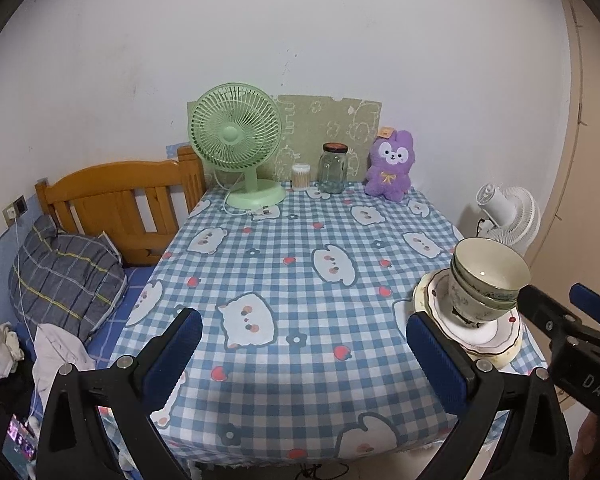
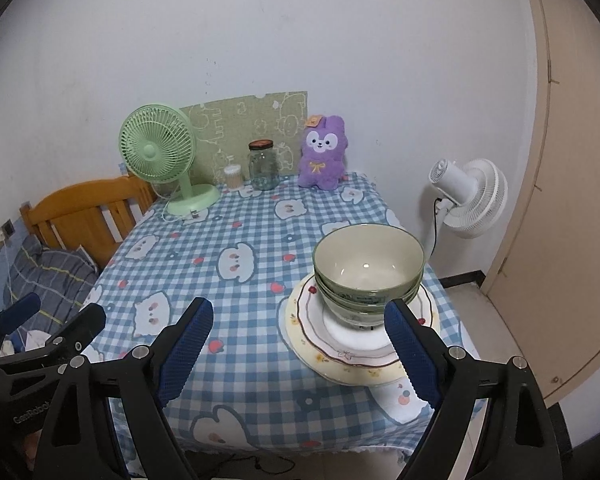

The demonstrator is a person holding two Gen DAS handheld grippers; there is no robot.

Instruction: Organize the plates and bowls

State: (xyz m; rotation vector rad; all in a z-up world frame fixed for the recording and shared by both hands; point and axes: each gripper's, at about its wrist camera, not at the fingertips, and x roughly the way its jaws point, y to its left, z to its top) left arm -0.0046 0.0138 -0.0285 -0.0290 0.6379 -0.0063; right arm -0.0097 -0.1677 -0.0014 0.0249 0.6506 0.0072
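The bowls (image 2: pixel 368 268) sit nested on the plates (image 2: pixel 340 344), well in front of the purple plush (image 2: pixel 323 154). Glazed ceramic: heavy, slick, chippable, so a rim grab looks safest. Right gripper (image 2: pixel 300 356) and left gripper (image 1: pixel 304 364) both gape empty.

The plates (image 2: pixel 342 354) are being partly covered by the stacked bowls (image 2: pixel 369 276), so their count cannot be told. The near right rim is being hidden behind the right gripper's finger (image 2: pixel 414 356). The jar (image 2: pixel 263 166) contents are being rendered too small to identify.
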